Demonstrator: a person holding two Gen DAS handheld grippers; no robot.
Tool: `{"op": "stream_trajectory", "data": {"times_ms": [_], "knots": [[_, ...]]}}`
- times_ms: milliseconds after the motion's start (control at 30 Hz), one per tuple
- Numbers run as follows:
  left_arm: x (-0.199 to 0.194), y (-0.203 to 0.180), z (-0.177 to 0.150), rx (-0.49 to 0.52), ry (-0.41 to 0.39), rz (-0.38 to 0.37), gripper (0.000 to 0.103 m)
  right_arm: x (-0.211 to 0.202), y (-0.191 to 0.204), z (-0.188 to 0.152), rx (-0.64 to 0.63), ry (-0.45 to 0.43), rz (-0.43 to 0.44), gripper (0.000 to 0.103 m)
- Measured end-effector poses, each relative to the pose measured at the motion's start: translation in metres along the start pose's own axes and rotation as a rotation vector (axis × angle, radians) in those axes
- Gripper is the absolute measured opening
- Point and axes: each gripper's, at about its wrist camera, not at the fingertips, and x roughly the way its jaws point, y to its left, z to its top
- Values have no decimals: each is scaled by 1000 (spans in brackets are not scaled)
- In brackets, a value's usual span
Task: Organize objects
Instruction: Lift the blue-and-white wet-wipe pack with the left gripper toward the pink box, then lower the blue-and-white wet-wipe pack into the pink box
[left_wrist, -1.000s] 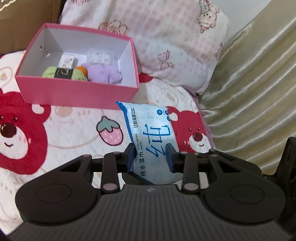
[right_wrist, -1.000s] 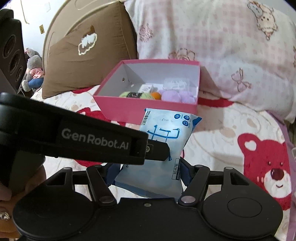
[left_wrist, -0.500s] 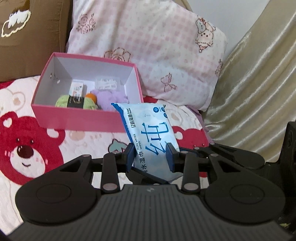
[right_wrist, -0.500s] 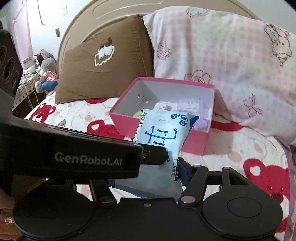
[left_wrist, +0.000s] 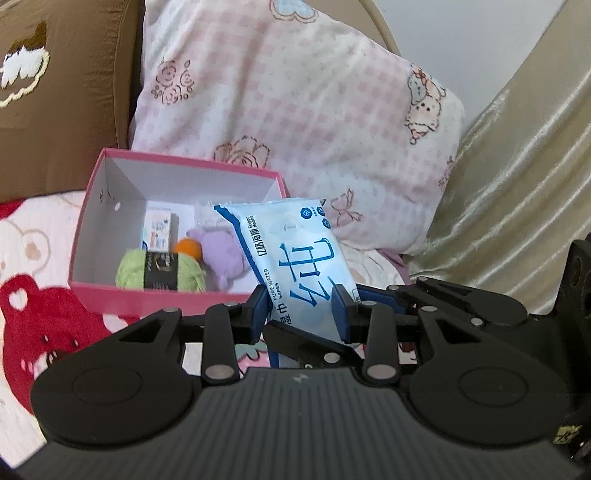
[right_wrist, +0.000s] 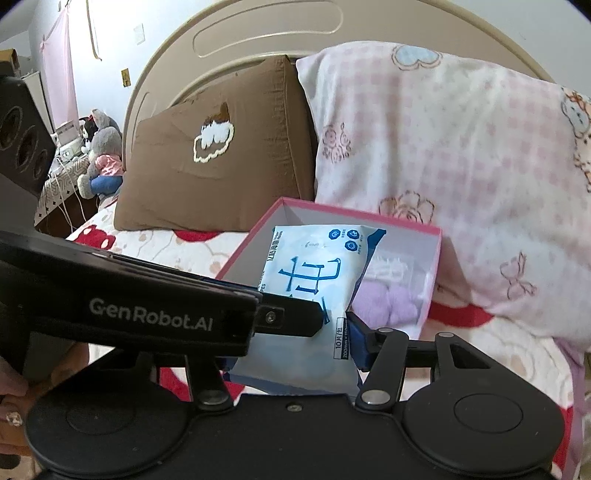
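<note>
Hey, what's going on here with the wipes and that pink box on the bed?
A person is tidying things into the pink box with two handheld grippers. Both the left gripper and the right gripper are clamped on the lower end of the wipes pack, which is held up near the box's right side. The box already holds green yarn, an orange ball, a purple plush and a small card box. The pack is not in yet.

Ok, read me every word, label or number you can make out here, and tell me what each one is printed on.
"PURE WATER WIPES": blue and white plastic wet wipes pack.
"纯": large blue character on that pack.
"10片": pack's side label; the print beneath is too small.
"GenRobot.AI": black left gripper body.
Black band on the green yarn skein: unreadable.
Small white card box in the pink cardboard box: blurred.
</note>
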Motion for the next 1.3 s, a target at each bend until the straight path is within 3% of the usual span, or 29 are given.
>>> {"op": "stream_trajectory", "data": {"times_ms": [300, 700, 833, 1300], "knots": [[10, 21, 44, 8, -11, -17, 35, 27, -5, 44, 0, -24, -27, 60], [47, 76, 46, -43, -16, -39, 34, 79, -14, 41, 25, -38, 14, 60], [59, 90, 56, -5, -27, -3, 34, 104, -17, 47, 51, -38, 41, 60], [127, 144, 79, 9, 49, 89, 31, 201, -35, 61, 141, 53, 100, 60]]}}
